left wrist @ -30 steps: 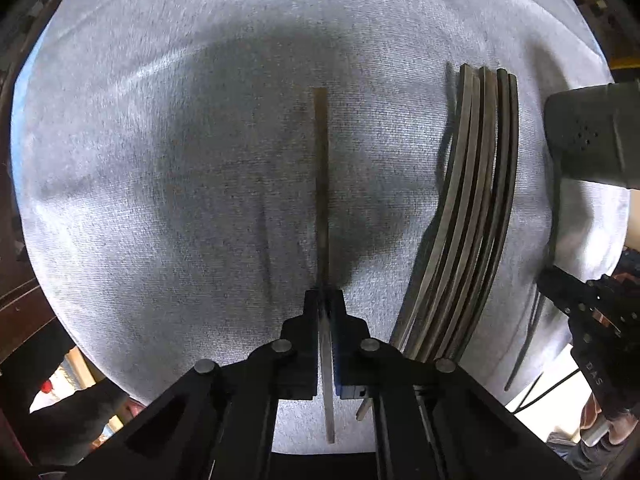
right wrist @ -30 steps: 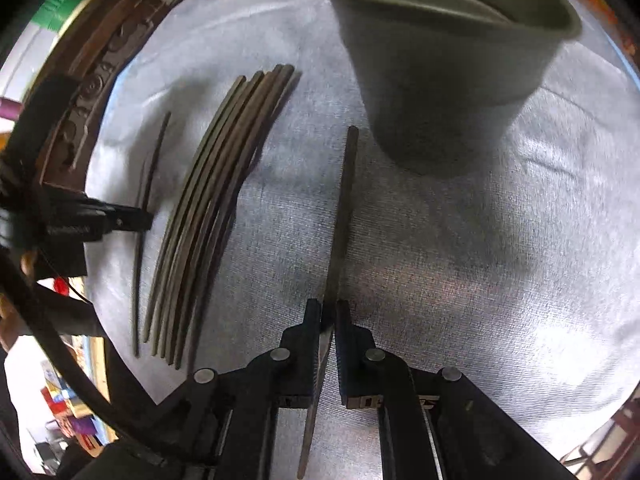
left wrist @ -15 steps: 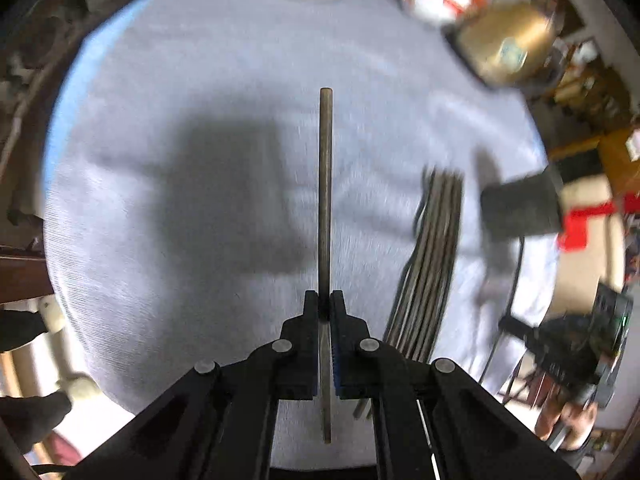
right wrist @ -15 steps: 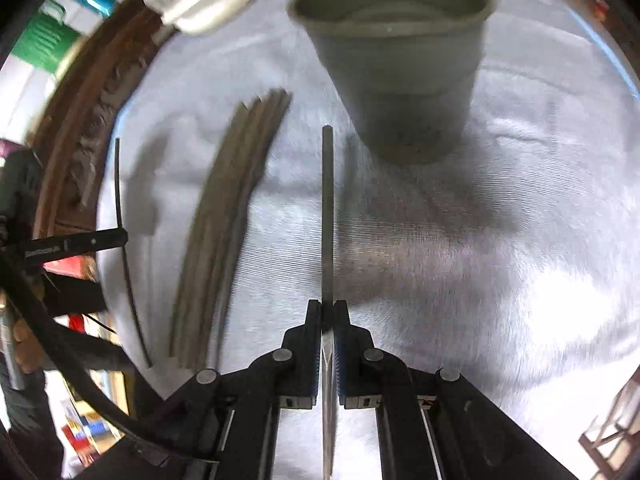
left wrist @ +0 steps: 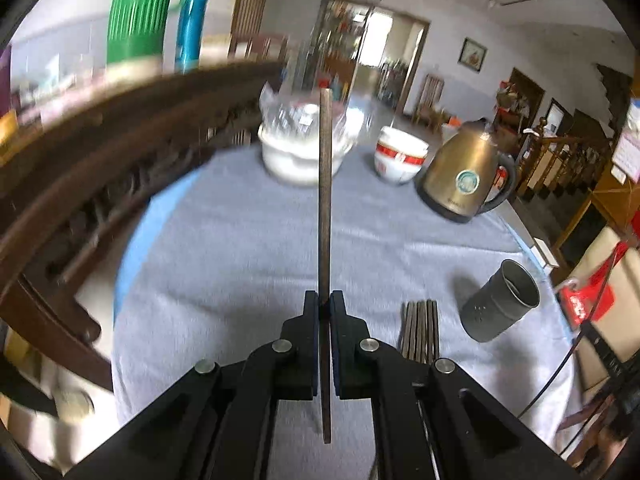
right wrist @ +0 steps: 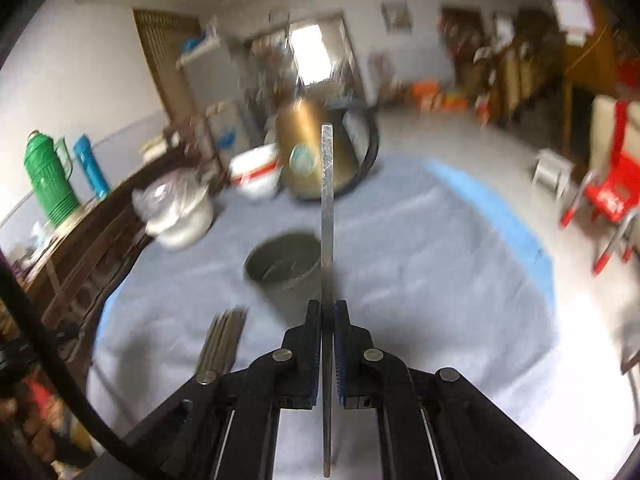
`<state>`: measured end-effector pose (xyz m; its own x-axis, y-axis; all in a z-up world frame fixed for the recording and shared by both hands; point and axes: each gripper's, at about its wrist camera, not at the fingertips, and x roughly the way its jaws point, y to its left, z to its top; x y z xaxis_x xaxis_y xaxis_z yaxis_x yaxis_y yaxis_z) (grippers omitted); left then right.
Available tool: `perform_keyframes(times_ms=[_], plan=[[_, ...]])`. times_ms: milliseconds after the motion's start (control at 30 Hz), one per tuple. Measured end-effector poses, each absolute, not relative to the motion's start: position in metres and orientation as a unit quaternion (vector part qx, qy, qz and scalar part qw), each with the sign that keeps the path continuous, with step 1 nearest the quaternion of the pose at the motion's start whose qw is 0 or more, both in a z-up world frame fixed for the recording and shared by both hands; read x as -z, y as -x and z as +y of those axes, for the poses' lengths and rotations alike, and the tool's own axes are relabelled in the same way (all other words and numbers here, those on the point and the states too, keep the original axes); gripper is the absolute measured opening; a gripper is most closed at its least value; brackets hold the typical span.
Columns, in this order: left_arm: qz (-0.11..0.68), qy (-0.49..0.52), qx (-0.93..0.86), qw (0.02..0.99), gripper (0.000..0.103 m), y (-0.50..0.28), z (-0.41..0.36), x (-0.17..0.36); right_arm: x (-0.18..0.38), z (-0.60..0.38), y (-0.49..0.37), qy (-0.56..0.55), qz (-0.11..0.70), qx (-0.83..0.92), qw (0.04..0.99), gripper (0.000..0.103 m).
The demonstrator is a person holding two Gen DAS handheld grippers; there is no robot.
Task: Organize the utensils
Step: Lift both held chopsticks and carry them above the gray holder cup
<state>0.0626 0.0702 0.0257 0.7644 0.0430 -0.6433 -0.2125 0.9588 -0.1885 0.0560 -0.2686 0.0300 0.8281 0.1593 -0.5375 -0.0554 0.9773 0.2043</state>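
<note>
The left gripper [left wrist: 325,304] is clamped on a dark chopstick [left wrist: 325,200], which runs straight up the middle of the left wrist view, its far end reaching in front of a white pot [left wrist: 296,156] covered with clear plastic. The right gripper [right wrist: 327,312] is clamped on a grey chopstick [right wrist: 327,208] in the same way, with its near end sticking out behind the fingers.

Both chopsticks are held above a table covered with a grey cloth [left wrist: 240,248]. A bundle of chopsticks [left wrist: 420,328] lies flat on the cloth just right of the left gripper; in the right wrist view the same bundle [right wrist: 224,340] lies to the near left. A grey metal cup [left wrist: 500,300] stands on the cloth just right of the bundle, a little further away. In the right wrist view the cup [right wrist: 280,272] sits just beyond the gripper, slightly left of the held chopstick, its mouth open upward.

At the far side of the table stand the white pot, a red and white bowl [left wrist: 400,154] and a gold kettle [left wrist: 464,172]. A dark carved wooden rail [left wrist: 100,152] curves along the left edge. The right wrist view is blurred.
</note>
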Motion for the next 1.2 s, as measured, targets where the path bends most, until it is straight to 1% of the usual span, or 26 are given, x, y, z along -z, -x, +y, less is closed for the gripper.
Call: perform_keyframes(times_ms=[67,233,333,400,667,867,1067,1200], plan=[[0.324,0.101,-0.077,0.938,0.005,-0.058,0.062,-0.021,-0.026,-0.271,-0.053,-0.084,0.265,-0.043,0.96,0.006],[0.324,0.095,-0.073,0.938,0.005,-0.053,0.063,-0.016,-0.016,-0.278,-0.049,-0.071,0.253,-0.034,0.964,0.006],[0.337,0.097,-0.07,0.934,0.005,-0.045,0.063,-0.012,-0.02,-0.282,-0.037,-0.067,0.245,-0.041,0.966,0.007],[0.331,0.097,-0.074,0.936,0.006,-0.038,0.064,-0.012,-0.022,-0.283,-0.027,-0.06,0.24,-0.044,0.968,0.007],[0.33,0.112,-0.071,0.935,0.007,-0.017,0.073,-0.015,-0.025,-0.287,-0.001,-0.063,0.238,-0.053,0.968,0.007],[0.327,0.119,-0.062,0.936,0.006,-0.004,0.073,-0.018,-0.025,-0.289,0.003,-0.073,0.241,-0.057,0.966,0.007],[0.313,0.14,-0.048,0.938,0.006,-0.012,0.073,-0.034,-0.034,-0.3,-0.007,-0.104,0.244,-0.065,0.962,0.007],[0.297,0.161,-0.027,0.941,0.006,-0.023,0.07,-0.056,-0.059,-0.312,-0.01,-0.134,0.22,-0.071,0.964,0.007]])
